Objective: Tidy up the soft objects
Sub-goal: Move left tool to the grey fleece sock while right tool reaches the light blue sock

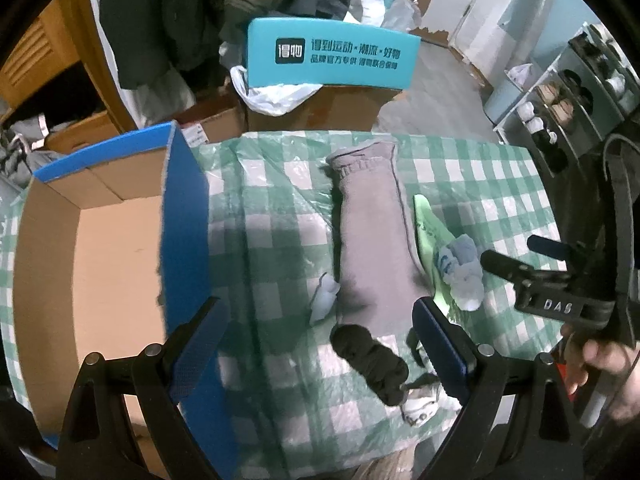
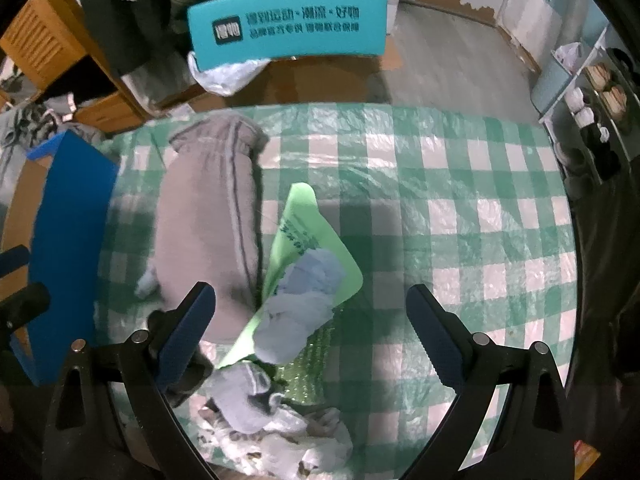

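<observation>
A long grey garment (image 1: 374,236) (image 2: 210,224) lies lengthwise on the green-checked table. A rolled black sock (image 1: 370,360) lies at its near end, between the fingers of my open, empty left gripper (image 1: 320,350). A pale blue sock bundle (image 1: 460,272) (image 2: 302,304) rests on a light green sheet (image 2: 304,240). My right gripper (image 2: 310,330) is open and empty just above this bundle; it also shows in the left wrist view (image 1: 516,256). A grey-blue sock (image 2: 240,396) and white patterned cloth (image 2: 280,444) lie nearer. A small white piece (image 1: 326,296) lies left of the garment.
An open blue cardboard box (image 1: 100,264) stands on the table's left side, its blue flap (image 2: 72,232) upright. A turquoise chair back (image 1: 332,54) and cardboard boxes (image 1: 320,108) stand behind the table. A shoe rack (image 1: 568,104) is at the right.
</observation>
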